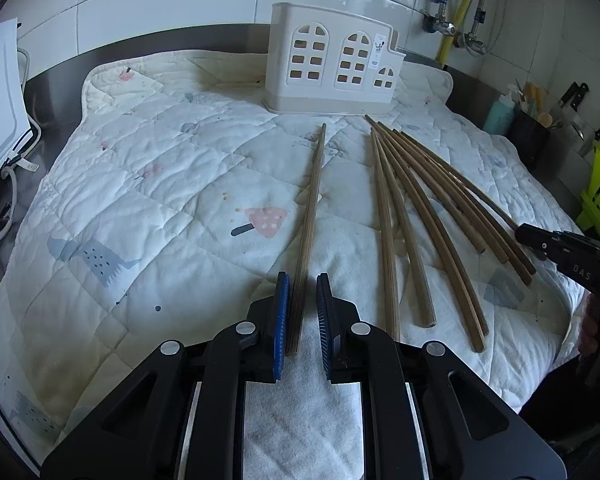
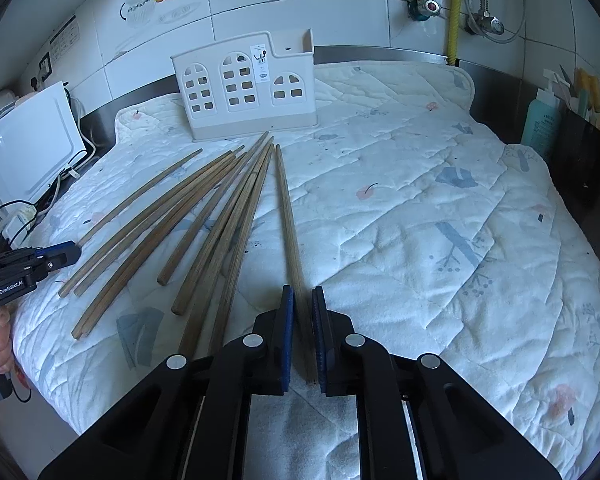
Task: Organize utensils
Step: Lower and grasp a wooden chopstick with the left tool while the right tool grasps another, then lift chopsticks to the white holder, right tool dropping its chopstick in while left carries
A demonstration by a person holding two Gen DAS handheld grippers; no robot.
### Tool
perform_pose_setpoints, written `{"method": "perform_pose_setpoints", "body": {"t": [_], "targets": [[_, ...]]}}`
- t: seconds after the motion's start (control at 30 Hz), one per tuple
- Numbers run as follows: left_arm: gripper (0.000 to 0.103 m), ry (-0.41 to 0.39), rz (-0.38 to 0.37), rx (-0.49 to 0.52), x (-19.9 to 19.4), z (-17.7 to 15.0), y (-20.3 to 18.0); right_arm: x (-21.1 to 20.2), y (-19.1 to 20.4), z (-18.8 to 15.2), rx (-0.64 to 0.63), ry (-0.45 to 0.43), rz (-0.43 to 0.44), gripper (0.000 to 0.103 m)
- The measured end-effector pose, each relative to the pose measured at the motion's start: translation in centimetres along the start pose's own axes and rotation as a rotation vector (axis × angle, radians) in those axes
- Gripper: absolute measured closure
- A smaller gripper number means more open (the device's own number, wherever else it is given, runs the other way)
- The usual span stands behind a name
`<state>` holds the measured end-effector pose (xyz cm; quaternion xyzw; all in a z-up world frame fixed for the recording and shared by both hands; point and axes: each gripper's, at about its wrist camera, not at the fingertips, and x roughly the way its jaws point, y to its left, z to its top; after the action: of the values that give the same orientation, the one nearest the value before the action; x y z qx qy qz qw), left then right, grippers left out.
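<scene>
Several long wooden chopsticks lie fanned on a quilted white mat. My left gripper (image 1: 302, 280) straddles the near end of the leftmost chopsticks (image 1: 310, 216), jaws a little apart with a gap on the right side. My right gripper (image 2: 303, 292) straddles the rightmost chopstick (image 2: 290, 232), jaws narrowly apart around it. The remaining chopsticks (image 1: 428, 216) lie between the two grippers; they also show in the right wrist view (image 2: 204, 216). A beige utensil holder with window cutouts (image 1: 332, 60) stands upright at the mat's far edge, also in the right wrist view (image 2: 248, 84).
A white appliance with cables (image 2: 28, 144) stands left of the mat. A teal bottle (image 2: 540, 120) and a dark container of kitchen tools (image 1: 530, 140) stand at the right. Pipes and valves (image 2: 454, 8) run on the tiled wall behind.
</scene>
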<state>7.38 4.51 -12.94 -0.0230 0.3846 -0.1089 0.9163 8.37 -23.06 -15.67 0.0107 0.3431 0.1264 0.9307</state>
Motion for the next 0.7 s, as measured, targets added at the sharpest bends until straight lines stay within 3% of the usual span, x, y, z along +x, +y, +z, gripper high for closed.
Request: {"method": "perform_pose_setpoints", "body": {"t": [0.3, 0.7], "targets": [[0.095, -0.009, -0.011, -0.029, -0.4, 0.0, 0.0, -2.1, 0.4, 0.8, -0.009, -0.049, -0.006, 0.097], [0.098, -0.131, 0.003, -0.009, -4.0, 0.9, -0.8, -8.8, 1.1, 6.0, -0.066, -0.233, -0.002, 0.097]]}}
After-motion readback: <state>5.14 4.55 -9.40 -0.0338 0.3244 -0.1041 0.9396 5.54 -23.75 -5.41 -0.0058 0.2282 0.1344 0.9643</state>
